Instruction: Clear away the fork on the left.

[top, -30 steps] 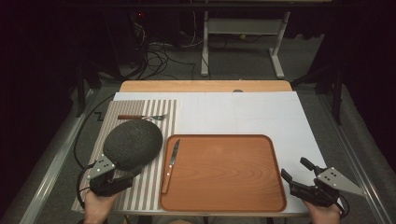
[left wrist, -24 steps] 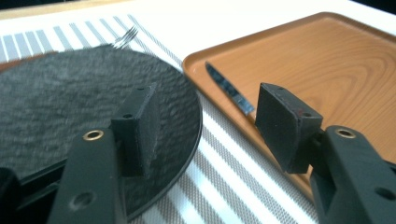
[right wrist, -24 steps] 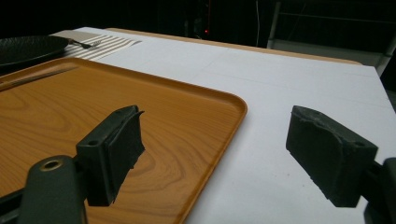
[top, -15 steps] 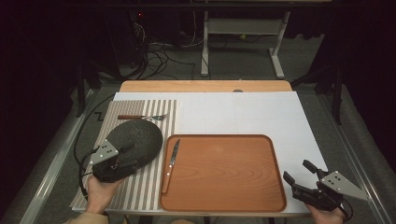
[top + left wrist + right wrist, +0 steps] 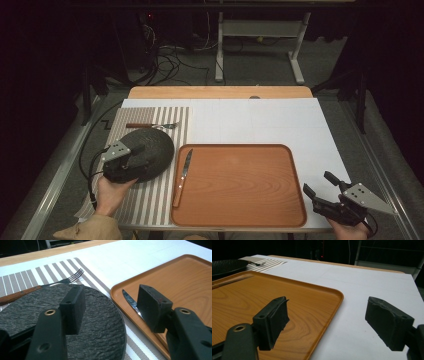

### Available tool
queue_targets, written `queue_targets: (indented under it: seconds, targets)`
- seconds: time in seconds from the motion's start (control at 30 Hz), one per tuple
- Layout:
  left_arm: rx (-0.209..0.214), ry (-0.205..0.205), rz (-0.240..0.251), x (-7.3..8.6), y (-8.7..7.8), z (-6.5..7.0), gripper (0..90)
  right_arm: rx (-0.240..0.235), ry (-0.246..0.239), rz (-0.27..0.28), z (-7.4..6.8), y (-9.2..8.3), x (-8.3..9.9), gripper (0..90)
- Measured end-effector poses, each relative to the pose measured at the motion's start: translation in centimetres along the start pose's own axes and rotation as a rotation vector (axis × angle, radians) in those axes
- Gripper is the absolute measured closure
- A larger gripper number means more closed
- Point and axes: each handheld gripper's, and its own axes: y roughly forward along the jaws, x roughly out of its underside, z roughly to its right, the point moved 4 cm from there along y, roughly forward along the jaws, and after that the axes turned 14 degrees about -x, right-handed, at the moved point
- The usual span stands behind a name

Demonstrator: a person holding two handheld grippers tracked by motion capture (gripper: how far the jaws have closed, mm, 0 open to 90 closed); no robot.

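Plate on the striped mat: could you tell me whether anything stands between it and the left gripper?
Nothing visible does: the left gripper hangs open right over the plate. The knife lies aside, on the tray's edge.

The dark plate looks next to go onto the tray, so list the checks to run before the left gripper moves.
1. Left gripper open, nothing gripped: ok.
2. Plate flat on the striped mat, under the fingers: ok.
3. Tray middle free: ok.
4. Knife along the tray's left rim, on the plate's way: not ok.
5. Fork apart from the plate: cannot tell.
6. Right gripper open, beside the tray: ok.
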Motion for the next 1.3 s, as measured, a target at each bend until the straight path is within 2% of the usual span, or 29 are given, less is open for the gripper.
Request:
queue_targets:
  seconds: [0.17,0.57,0.63,1.0,1.13,1.3]
  targets:
    - [0.005,-0.020,-0.023,-0.4,0.9,-0.5,37.6,0.001,0.002,-0.001,-0.1,0.0,0.0,20.5]
    - [-0.025,-0.018,-0.053,-0.9,2.7,-1.7,37.6,-0.003,0.014,-0.003,-0.1,0.0,0.0,20.8]
    - [-0.024,-0.021,-0.060,-1.0,3.0,-1.9,37.6,-0.007,0.001,0.001,-0.1,0.0,0.0,20.8]
    - [-0.027,-0.030,-0.066,-1.4,3.9,-2.7,37.6,-0.009,0.009,0.006,0.0,0.0,0.1,20.4]
    - [-0.034,-0.018,-0.069,-1.6,4.4,-3.2,37.6,-0.010,0.010,0.004,0.0,0.0,0.1,20.1]
    - [-0.029,-0.041,-0.071,-1.8,5.1,-3.7,37.7,-0.010,0.020,0.010,0.1,0.0,0.1,20.1]
